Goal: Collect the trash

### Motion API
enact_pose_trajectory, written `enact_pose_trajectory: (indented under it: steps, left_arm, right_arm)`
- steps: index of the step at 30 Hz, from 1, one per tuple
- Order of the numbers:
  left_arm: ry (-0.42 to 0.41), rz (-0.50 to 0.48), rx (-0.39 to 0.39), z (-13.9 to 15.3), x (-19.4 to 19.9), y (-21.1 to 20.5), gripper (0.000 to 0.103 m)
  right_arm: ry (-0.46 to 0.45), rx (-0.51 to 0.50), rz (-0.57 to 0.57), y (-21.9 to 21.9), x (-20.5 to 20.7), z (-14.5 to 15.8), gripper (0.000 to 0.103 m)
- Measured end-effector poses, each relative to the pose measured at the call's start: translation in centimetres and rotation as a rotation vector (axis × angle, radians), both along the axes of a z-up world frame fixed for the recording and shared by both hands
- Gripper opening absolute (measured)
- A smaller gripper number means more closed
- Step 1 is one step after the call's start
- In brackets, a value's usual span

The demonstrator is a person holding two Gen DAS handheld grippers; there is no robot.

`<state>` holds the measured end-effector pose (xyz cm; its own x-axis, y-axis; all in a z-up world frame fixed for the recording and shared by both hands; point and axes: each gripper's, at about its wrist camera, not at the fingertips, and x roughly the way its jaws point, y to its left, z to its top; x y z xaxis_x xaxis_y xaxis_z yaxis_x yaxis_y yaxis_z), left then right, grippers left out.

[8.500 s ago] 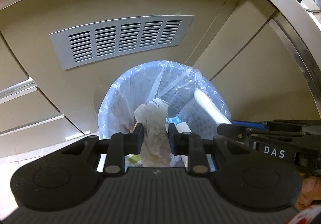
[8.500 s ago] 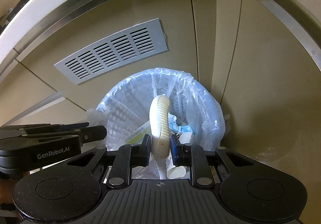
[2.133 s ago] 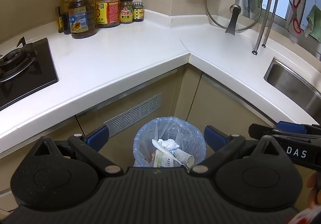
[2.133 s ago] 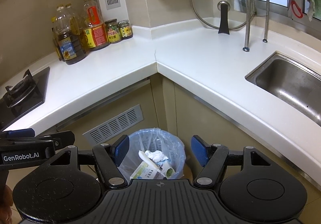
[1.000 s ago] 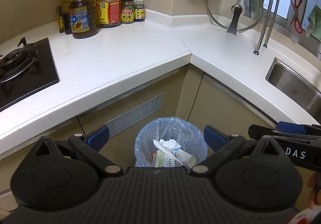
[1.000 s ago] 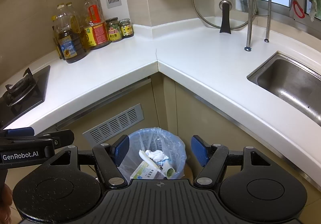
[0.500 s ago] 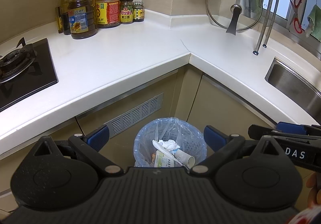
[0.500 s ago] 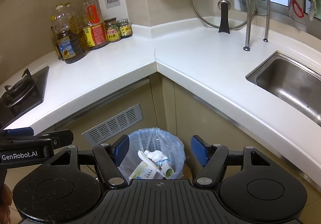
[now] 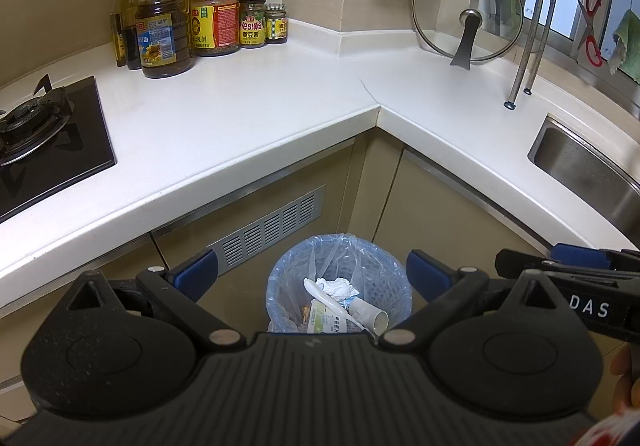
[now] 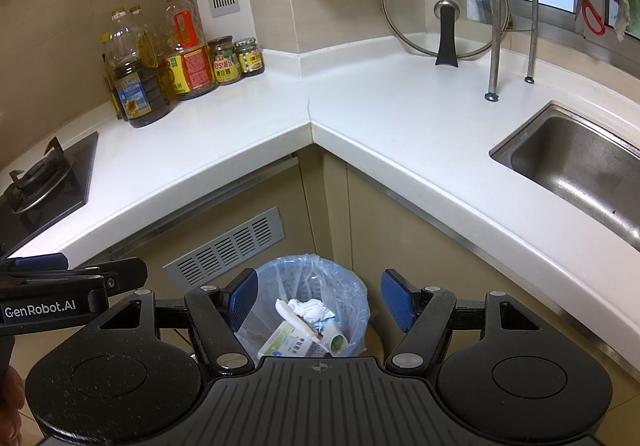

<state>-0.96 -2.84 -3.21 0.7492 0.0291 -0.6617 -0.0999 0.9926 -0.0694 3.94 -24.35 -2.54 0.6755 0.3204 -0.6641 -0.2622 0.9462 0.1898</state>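
The bin (image 9: 339, 282) stands on the floor by the inner corner of the counter (image 9: 256, 114), in front of the cabinet doors. It is round and has a thin, shiny blue bag (image 10: 352, 294) in it. The trash lies inside: a crumpled white tissue (image 9: 336, 287), a long smooth white spoon (image 9: 320, 296), a flat paper carton (image 9: 326, 322) and a paper cup (image 9: 370, 316) on its side. The spoon lies across the carton and touches the tissue.

A while ago the claws were down at the bin, the left one pinching the tissue and the right one pinching the spoon. Now both things are in the bin, and both claws are up high, looking down over the counter. In the last half second almost nothing has moved.

The left claw (image 9: 312, 276) is spread wide and holds nothing. Its blue pads (image 9: 196, 274) are far apart, with the bin showing between them. The right claw (image 10: 316, 298) is wide apart too and touches nothing.

The counter is white and smooth. At its back left edge stand oil bottles (image 9: 162, 14) and small jars (image 9: 252, 22). A black stove (image 9: 44, 134) sits at the left edge. A round glass lid (image 9: 468, 12) stands near the back right corner. A shiny steel sink (image 10: 580, 166) is set in at the right edge.
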Motion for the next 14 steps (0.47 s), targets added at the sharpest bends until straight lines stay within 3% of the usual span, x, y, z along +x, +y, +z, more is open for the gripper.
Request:
enact_pose_trajectory:
  steps: [14]
  left_arm:
    - [-0.011, 0.008, -0.008, 0.02, -0.04, -0.23, 0.100]
  right_arm:
    - [0.001, -0.001, -0.001, 0.02, 0.01, 0.00, 0.068]
